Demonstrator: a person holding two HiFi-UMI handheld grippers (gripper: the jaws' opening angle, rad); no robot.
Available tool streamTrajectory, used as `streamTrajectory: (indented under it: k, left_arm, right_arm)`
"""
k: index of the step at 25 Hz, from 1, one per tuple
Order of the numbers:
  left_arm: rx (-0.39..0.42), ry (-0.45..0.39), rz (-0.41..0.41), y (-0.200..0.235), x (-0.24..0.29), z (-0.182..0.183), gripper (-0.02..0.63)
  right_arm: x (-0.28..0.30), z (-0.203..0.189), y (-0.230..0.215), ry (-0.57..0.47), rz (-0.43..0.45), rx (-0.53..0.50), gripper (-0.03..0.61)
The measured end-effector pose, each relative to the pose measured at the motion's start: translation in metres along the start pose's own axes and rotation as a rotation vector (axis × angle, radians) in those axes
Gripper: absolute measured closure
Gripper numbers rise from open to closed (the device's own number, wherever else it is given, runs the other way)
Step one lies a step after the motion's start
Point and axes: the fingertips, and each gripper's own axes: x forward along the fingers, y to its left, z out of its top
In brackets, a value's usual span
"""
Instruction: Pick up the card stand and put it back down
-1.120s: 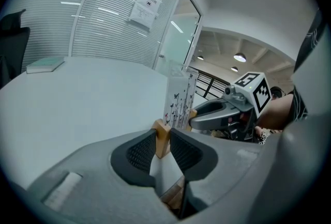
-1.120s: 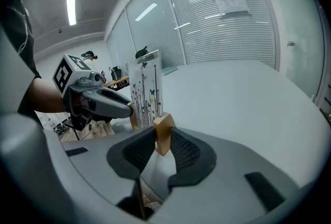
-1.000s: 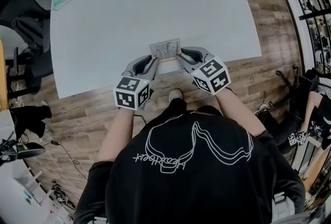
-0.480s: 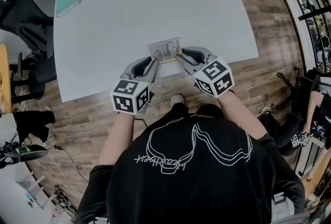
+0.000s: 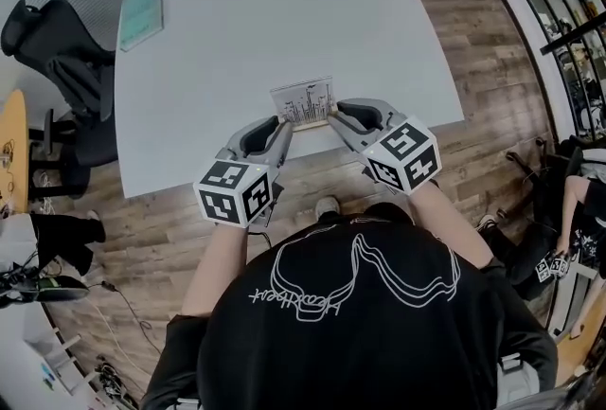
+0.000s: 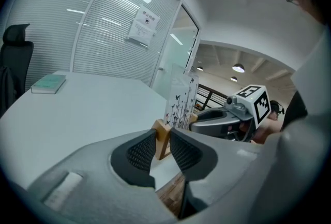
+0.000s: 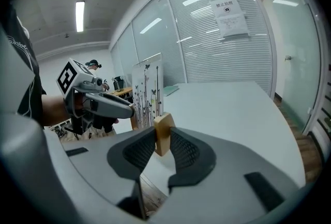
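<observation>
In the head view your hands could not be seen, because the bodies and marker cubes (image 5: 232, 193) of the two claws covered them; only your bare forearms (image 5: 220, 252) came out behind the cubes. The wooden foot of the card stand (image 5: 309, 124) was mostly hidden there between the two tips. In both gripper views the pads cut off its lower edge, so I could not tell whether it rested on the white table (image 5: 284, 10) or hung just above it. You held both claws low in front of your body, pointing forward and inward toward each other, so their tips met the stand from its two ends. The left claw (image 5: 282, 128) was closed on the left end of the foot, its ribbed pads (image 6: 138, 151) pressing the wood from both sides. The right claw (image 5: 333, 117) gripped the right end in the same way, pads (image 7: 184, 150) against the wood. The stand was thus directly between the two claws, at the table edge nearest you. It carried one printed card (image 5: 303, 100), upright and rising above the tips. Far ahead of the left claw, a teal book (image 5: 142, 12) lay on the table.
</observation>
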Motion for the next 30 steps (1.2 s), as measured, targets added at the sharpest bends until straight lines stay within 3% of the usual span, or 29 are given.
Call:
streamTrajectory:
  k: [10,18,30]
  left_arm:
    - [-0.020,-0.055,0.006,-0.018,-0.050,0.025,0.523]
    - [0.008,-0.051,0.019,-0.038,-0.064,0.025,0.524]
    - [0.012,-0.049,0.039,-0.033,-0.065,0.024,0.523]
  right_arm:
    - [-0.030,0.038,0.038,-0.068,0.039,-0.015,0.486]
    - [-0.049,0.039,0.049,-0.078,0.042,-0.041,0.488]
    - [-0.042,0.038,0.050,-0.071,0.056,-0.033,0.488]
